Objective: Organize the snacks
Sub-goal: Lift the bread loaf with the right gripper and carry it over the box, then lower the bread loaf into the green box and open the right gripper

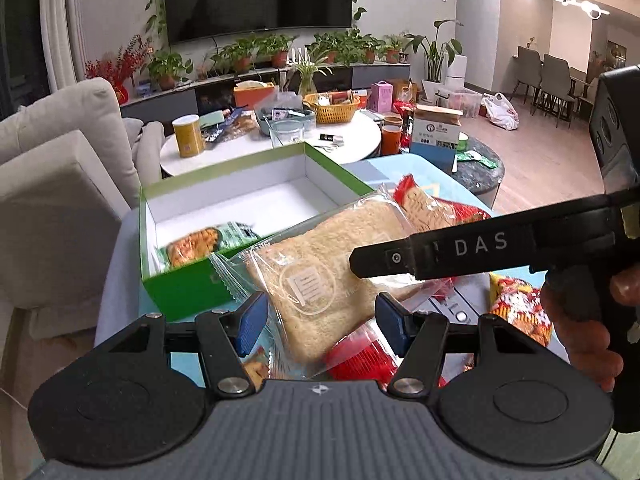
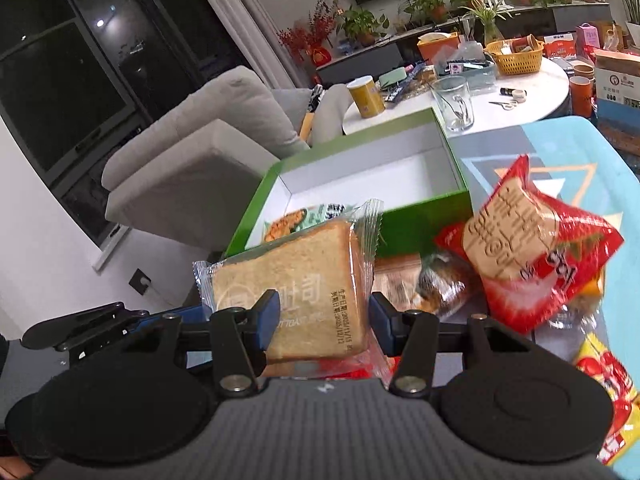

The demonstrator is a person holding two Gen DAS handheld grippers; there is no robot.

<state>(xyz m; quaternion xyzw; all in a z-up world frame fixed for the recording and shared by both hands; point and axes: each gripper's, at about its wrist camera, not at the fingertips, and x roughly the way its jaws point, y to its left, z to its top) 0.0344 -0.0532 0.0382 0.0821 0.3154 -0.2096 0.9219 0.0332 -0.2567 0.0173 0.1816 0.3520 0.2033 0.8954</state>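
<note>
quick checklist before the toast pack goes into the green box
1. Right tool gripping the toast pack: ok, pads press on both of its sides.
2. Left tool at the pack: cannot tell, its pads flank the wrapper, contact unclear.
3. Free floor in the green box: ok, most of the white bottom is bare.
4. Green snack packet already in the box: ok, it lies at the near corner, out of the middle.
5. Red snack bag clear of the path: ok, it sits right of the box.
6. Pack lifted off the pile: ok, it hangs above the other snacks.
</note>
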